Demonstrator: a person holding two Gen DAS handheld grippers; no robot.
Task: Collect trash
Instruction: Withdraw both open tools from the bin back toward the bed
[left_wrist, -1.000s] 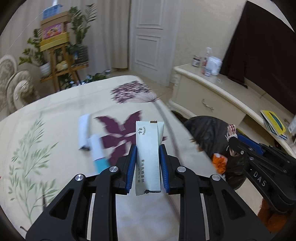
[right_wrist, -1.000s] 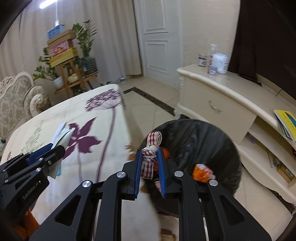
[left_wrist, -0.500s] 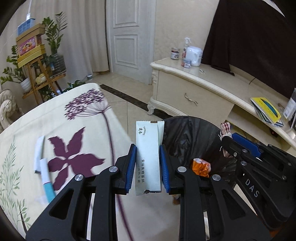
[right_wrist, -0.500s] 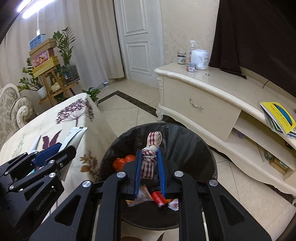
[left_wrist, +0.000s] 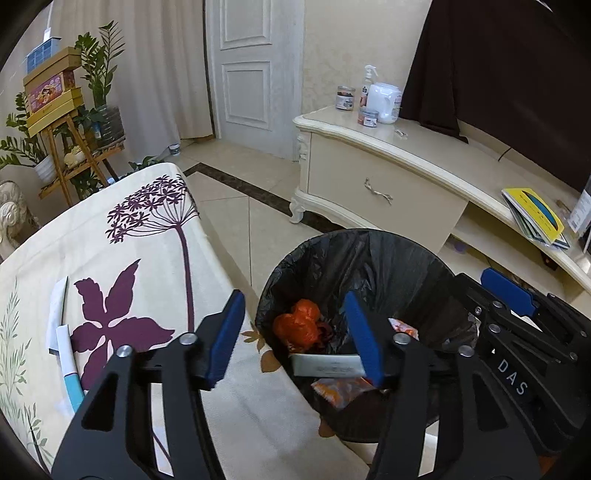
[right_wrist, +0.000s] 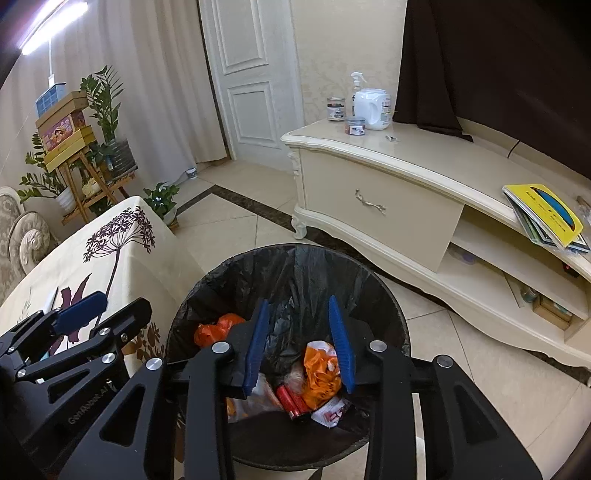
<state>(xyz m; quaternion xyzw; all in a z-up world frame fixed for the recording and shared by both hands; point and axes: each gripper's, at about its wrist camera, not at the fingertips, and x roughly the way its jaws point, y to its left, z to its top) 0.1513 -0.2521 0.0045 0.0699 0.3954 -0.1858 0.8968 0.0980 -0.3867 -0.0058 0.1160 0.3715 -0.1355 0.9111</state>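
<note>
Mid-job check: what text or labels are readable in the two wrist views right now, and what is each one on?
"DAS": on the body of the right gripper, seen from the left wrist.
"GenRobot.AI", partly shadowed: on the body of the left gripper, seen from the right wrist.
White packet in the trash bin: print too blurred to read.
Jars, white jug, yellow booklet, stacked boxes: too small to read.

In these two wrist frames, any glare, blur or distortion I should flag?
Right wrist view: the ceiling light blows out top left; fisheye bends the cabinet edge, corners vignette black. Left wrist view: evenly lit, same barrel bend, the white packet in the bin slightly soft.
</note>
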